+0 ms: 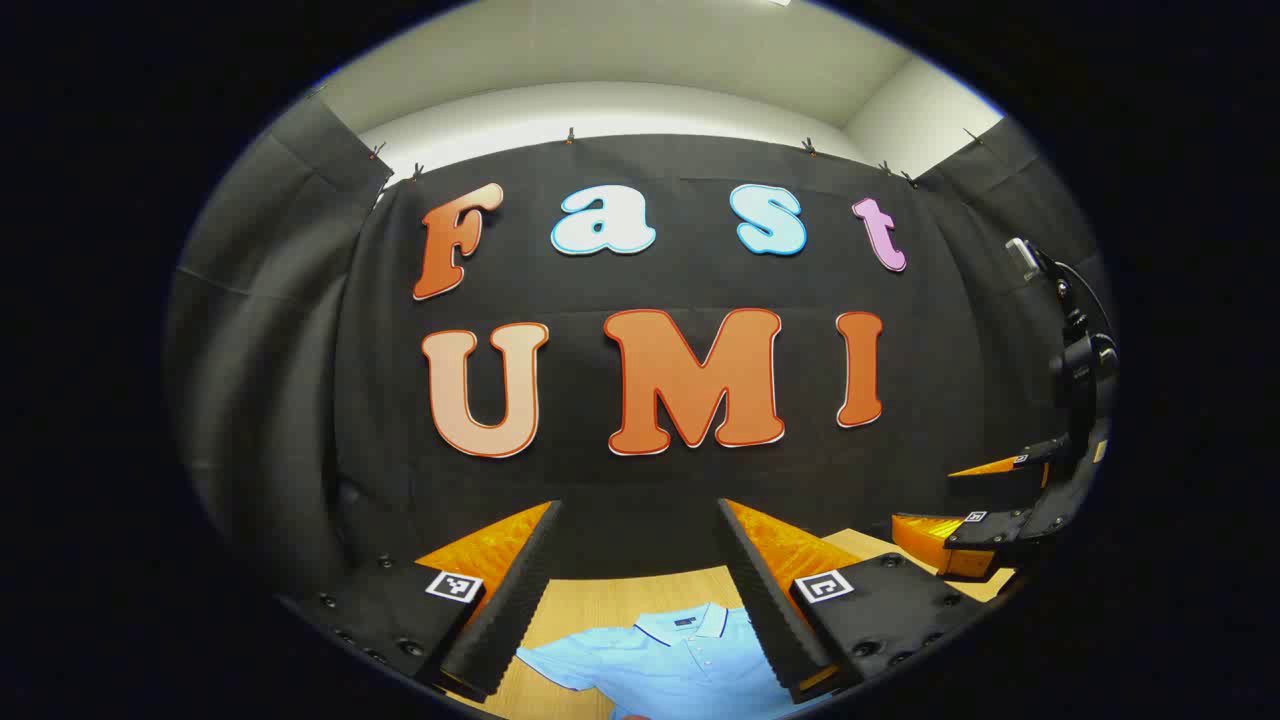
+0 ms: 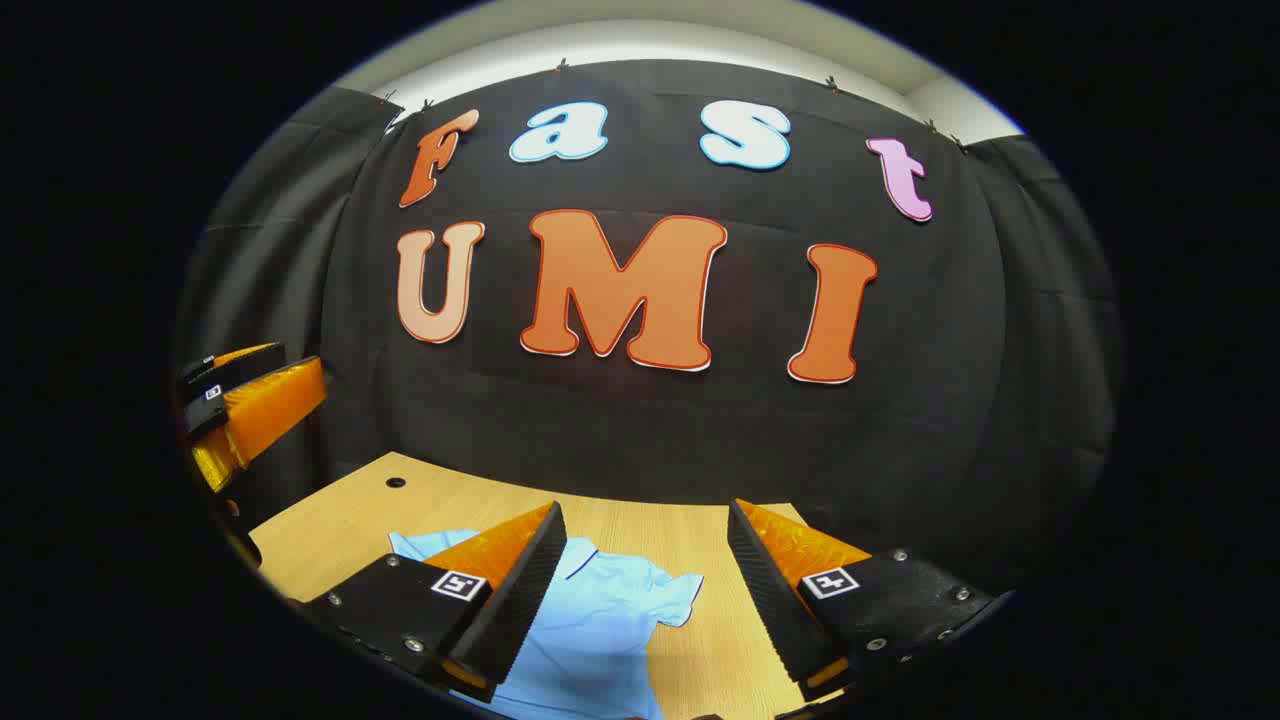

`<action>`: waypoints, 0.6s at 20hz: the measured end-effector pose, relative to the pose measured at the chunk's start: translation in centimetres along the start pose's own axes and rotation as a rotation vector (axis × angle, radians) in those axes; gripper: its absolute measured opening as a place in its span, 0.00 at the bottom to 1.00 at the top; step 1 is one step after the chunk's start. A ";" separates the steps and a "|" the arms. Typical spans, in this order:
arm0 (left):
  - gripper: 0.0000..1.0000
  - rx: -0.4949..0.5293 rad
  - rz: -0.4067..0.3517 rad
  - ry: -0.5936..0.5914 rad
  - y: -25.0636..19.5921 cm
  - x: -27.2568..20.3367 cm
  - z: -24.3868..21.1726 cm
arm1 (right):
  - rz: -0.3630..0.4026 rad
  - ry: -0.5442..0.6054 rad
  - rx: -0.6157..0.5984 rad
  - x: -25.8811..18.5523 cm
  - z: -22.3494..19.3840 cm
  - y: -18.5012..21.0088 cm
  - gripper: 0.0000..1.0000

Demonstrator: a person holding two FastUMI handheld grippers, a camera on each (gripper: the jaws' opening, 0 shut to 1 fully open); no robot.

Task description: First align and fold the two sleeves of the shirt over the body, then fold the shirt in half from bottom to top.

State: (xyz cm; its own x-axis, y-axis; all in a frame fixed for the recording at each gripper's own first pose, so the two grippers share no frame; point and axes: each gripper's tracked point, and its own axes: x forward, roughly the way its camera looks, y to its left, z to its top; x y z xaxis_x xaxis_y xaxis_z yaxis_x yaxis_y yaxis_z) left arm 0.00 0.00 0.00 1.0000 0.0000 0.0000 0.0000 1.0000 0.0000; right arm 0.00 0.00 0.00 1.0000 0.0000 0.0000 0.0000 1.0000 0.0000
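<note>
I hold both grippers spread above the shirt (image 1: 680, 650), which lies flat on the table (image 2: 700, 530) with its sleeves out. Left gripper (image 1: 640, 590) hangs over the collar, right gripper (image 2: 645, 600) over one sleeve. No fold is made; next I should lower onto the sleeves.

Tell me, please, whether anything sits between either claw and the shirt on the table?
Nothing visible does. The light blue shirt lies flat on the wooden table, sleeves spread, with bare space below the open left claw and the open right claw.
</note>
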 end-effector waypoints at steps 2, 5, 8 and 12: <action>0.98 -0.011 -0.004 0.001 0.8 0.0 -0.2 | -0.010 0.003 0.007 0.1 0.2 0.5 0.99; 0.98 -0.030 -0.018 0.006 1.9 -0.1 -0.4 | -0.050 -0.005 0.008 0.2 0.9 0.4 0.99; 0.98 -0.038 -0.042 0.004 2.9 0.1 -0.5 | -0.086 0.016 0.008 0.2 0.5 0.4 0.99; 0.98 -0.046 -0.076 -0.016 3.5 0.2 -0.4 | -0.123 0.063 0.010 0.3 -0.7 0.2 0.99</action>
State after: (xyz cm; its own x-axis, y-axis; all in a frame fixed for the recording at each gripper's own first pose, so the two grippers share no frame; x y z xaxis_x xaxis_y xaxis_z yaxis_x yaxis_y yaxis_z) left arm 0.24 3.49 -0.35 0.9970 -0.0753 0.0178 0.0760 0.9961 -0.0449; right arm 0.29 0.16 -0.72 0.9904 -0.1226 -0.0632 0.1232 0.9924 0.0064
